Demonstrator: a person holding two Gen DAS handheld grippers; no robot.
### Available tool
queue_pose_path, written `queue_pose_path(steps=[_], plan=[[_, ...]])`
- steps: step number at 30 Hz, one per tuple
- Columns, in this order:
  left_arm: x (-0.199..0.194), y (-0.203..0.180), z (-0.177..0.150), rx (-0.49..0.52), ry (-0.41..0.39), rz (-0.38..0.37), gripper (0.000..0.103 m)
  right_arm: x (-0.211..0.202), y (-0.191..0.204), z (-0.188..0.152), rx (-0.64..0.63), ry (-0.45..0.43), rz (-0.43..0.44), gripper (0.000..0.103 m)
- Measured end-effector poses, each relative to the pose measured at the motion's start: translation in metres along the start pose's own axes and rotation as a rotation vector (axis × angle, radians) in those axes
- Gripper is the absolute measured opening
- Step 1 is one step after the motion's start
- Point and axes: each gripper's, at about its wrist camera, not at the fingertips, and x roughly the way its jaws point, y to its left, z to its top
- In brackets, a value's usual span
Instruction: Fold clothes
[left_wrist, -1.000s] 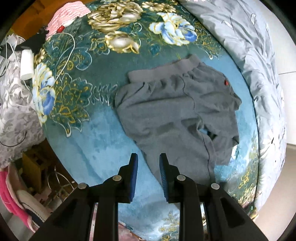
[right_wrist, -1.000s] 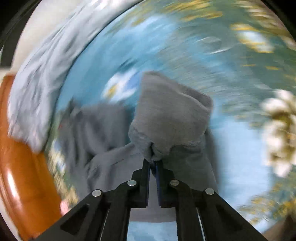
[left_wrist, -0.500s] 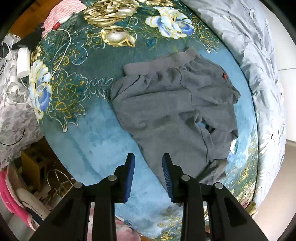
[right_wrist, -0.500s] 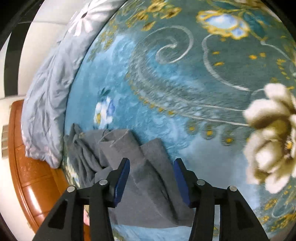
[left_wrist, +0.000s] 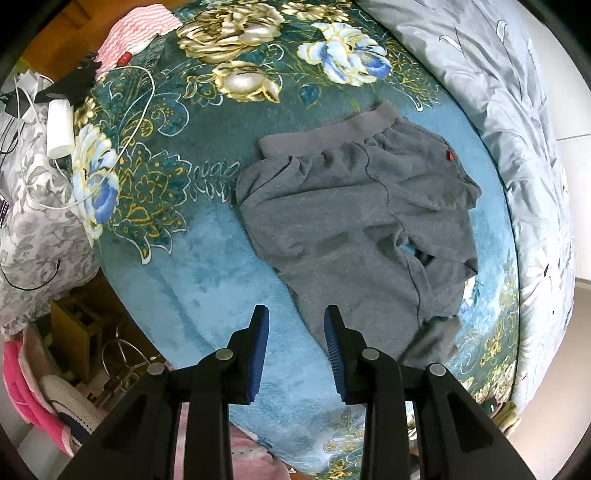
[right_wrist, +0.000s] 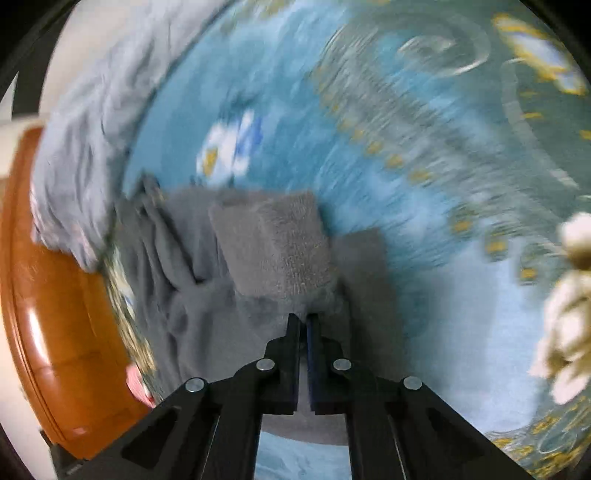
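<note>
Grey fleece shorts (left_wrist: 354, 206) lie spread on the blue flowered blanket (left_wrist: 199, 258), waistband at the far side, a small red tag on the right. My left gripper (left_wrist: 296, 325) is open and empty, above the blanket at the shorts' near left edge. In the right wrist view, my right gripper (right_wrist: 303, 319) is shut on a fold of the grey shorts (right_wrist: 280, 247) and holds it raised over the rest of the cloth. That view is blurred by motion.
A grey quilt (left_wrist: 509, 122) runs along the bed's right side. A pink cloth (left_wrist: 136, 29), white cable (left_wrist: 144, 96) and white charger (left_wrist: 59, 129) lie at the far left. The bed's left edge drops to floor clutter (left_wrist: 74, 332). An orange wooden bedframe (right_wrist: 55, 314) shows at left.
My right gripper was open over the shorts half a second ago; it is now shut on a fold and lifting it. The left gripper drifted slightly and stays open.
</note>
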Motion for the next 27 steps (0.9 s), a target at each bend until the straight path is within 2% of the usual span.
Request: queue_pose_path(steps=[4,6,9,13,18,21,24,26,27], plan=[[0.009,0.000,-0.001,-0.008,0.015,-0.005,0.031,-0.061,-0.055,0.006,0.110,-0.180,-0.019,0.002],[0.014,0.000,-0.001,-0.011,0.022,-0.009,0.031,-0.089,-0.095,0.007,0.203,-0.255,-0.067,0.002],[0.019,-0.002,0.001,-0.003,0.024,-0.018,0.031,-0.117,-0.156,0.003,0.327,-0.293,-0.192,0.000],[0.026,0.002,0.011,-0.003,0.027,-0.011,0.032,-0.135,-0.190,0.000,0.394,-0.313,-0.236,0.000],[0.038,0.012,0.023,-0.047,0.050,-0.016,0.032,-0.142,-0.156,0.010,0.328,-0.331,-0.183,0.004],[0.044,0.015,0.031,-0.072,0.071,-0.035,0.032,-0.119,-0.097,0.024,0.216,-0.287,-0.116,0.004],[0.047,0.009,0.038,-0.046,0.074,-0.047,0.033,-0.086,-0.040,0.045,0.083,-0.203,-0.058,0.006],[0.047,0.002,0.044,-0.013,0.070,-0.047,0.033,-0.053,0.002,0.058,0.038,-0.140,-0.007,0.018],[0.045,-0.002,0.048,0.003,0.062,-0.050,0.035,-0.039,0.016,0.062,0.038,-0.114,0.018,0.031]])
